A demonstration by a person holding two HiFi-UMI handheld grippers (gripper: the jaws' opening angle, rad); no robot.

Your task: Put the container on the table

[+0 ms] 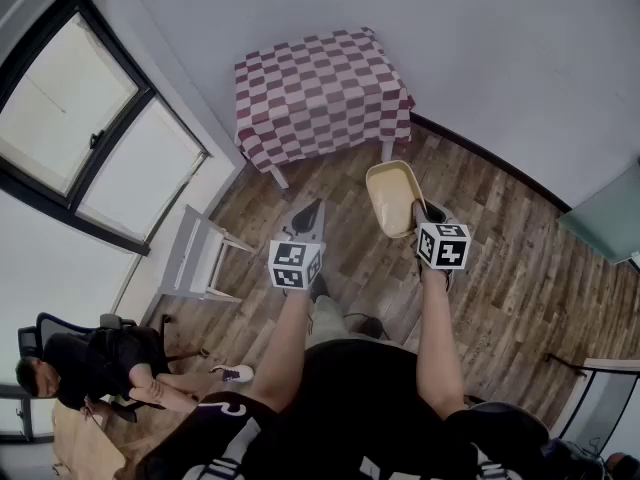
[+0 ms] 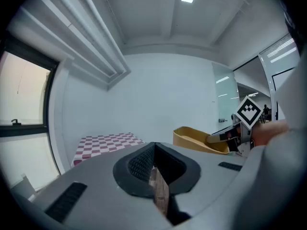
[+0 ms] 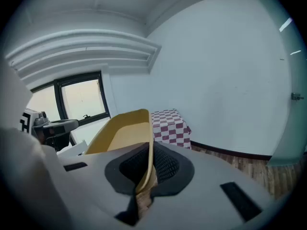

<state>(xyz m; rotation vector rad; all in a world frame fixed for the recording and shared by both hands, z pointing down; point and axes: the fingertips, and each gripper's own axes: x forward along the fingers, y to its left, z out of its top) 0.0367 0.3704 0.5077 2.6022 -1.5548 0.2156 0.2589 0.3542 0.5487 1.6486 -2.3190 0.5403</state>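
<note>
Pinching the container [image 1: 390, 196] rim with the right gripper [image 1: 421, 212], left gripper [image 1: 310, 214] pressed together, facing the far checked table [image 1: 320, 88], white chair [image 1: 195, 258] at left.

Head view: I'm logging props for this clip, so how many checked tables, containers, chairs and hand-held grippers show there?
Checked table: 1
Yellow container: 1
Chairs: 2 (white chair, black office chair)
Hand-held grippers: 2 (left hand-held gripper, right hand-held gripper)
Total: 6

My right gripper [image 1: 421, 215] hides the container's [image 1: 392, 194] near corner from above; a checkered cloth [image 1: 320, 93] covers the bench [image 1: 279, 177], whose far legs are out of sight.
</note>
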